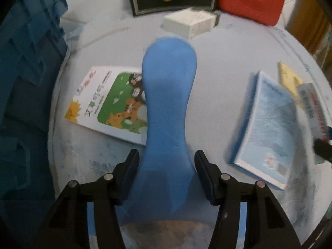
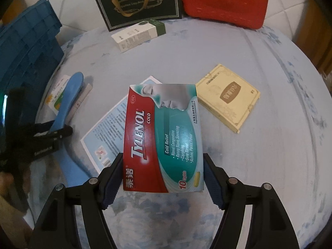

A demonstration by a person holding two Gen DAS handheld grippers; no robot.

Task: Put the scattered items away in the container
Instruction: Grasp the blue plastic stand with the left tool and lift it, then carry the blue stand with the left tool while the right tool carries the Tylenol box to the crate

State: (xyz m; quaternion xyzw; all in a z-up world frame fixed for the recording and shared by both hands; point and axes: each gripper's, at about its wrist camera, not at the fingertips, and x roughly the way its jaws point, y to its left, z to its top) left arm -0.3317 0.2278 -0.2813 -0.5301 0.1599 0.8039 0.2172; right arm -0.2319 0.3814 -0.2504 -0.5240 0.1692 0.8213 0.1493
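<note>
The right gripper [image 2: 161, 176] has its jaws clamped on the Tylenol box [image 2: 164, 139] above the bed [image 2: 269, 145]. The left gripper [image 1: 166, 172] has its jaws beside the blue insole [image 1: 168, 103]; grip unclear. Blue crate [image 2: 27, 51] far left.

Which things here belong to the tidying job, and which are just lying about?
Job: blue crate, blue insole, Tylenol box, yellow box, cartoon box, pale blue box, white-green box.
Lying about: black gift bag, red case.
</note>
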